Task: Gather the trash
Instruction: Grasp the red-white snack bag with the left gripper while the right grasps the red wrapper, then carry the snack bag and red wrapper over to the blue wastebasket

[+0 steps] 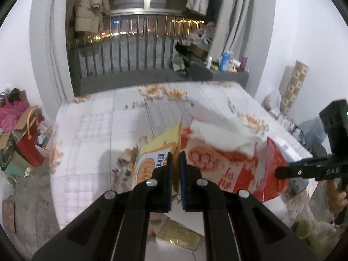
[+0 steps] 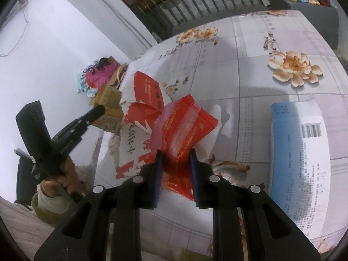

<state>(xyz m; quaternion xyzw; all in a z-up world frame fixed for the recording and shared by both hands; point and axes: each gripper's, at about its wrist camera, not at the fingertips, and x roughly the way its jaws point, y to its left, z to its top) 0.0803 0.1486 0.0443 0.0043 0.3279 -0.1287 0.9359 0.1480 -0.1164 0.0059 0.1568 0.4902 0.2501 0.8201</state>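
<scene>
We hold two grippers above the flowered bed (image 2: 271,32). Our left gripper (image 1: 176,158) is clamped tight on one yellow wrapper (image 1: 156,150), lifted off the sheet; our right gripper (image 2: 176,158) pinches one red bag (image 2: 184,119). One blue-white packet (image 2: 304,152) lies beside it.

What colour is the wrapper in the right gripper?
Red wrapper, with white print; right wrist view shows it best.

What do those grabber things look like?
Both are black. The left gripper and right gripper have blue pads, silver round rivets and slotted arms. The right one's side shows white letters and a tiny green light. A green cuff shows at one wrist.
</scene>
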